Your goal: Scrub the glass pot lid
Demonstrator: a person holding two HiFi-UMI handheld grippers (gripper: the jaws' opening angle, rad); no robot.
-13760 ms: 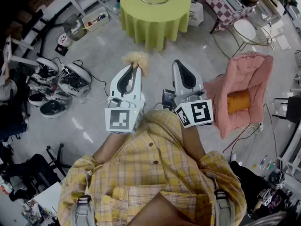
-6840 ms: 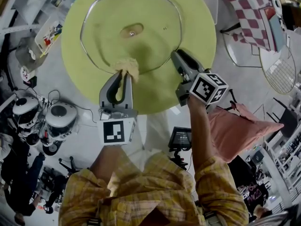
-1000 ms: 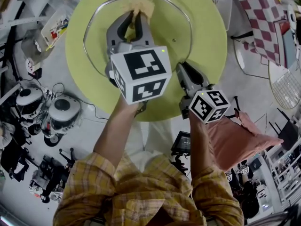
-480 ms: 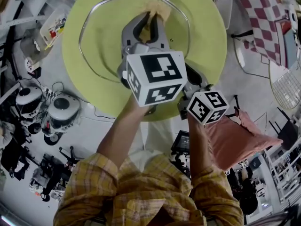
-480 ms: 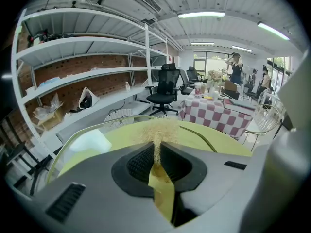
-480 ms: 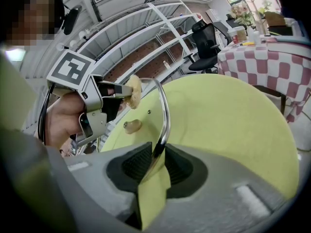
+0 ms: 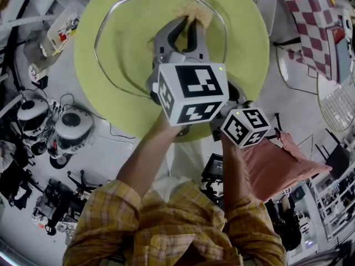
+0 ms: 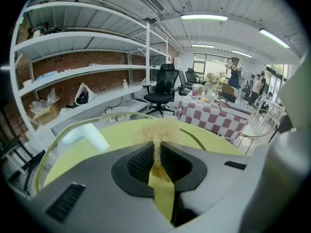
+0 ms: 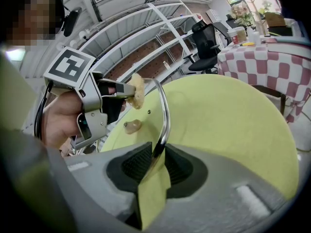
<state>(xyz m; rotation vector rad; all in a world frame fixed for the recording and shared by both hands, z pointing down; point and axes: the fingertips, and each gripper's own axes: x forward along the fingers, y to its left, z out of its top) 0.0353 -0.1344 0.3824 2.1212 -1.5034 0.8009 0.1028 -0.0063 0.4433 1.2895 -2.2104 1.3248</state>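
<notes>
A lab-like workspace is indicated: white metal shelving (image 8: pixel 82 72) is set along a brick wall (image 8: pixel 63 62), an office chair (image 8: pixel 163 89) is seen under ceiling strip lights (image 8: pixel 204 17), and cables and gear (image 7: pixel 69 127) are strewn on the floor (image 7: pixel 111 148).

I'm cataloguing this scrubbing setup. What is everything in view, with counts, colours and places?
glass pot lid: one, clear with a metal rim, over the round table
round table: one, yellow-green cloth, in front of the person
scrubber: one, tan and fibrous, at the lid's far side
checked table: one, red and white, to the right
cushion: one, pink, lower right
wire chair: one, white, far right
office chair: one, black, beyond the tables
shirt: one, yellow plaid, bottom of the head view
left gripper: one, grey, shut on the scrubber
right gripper: one, grey, shut on the lid's rim
</notes>
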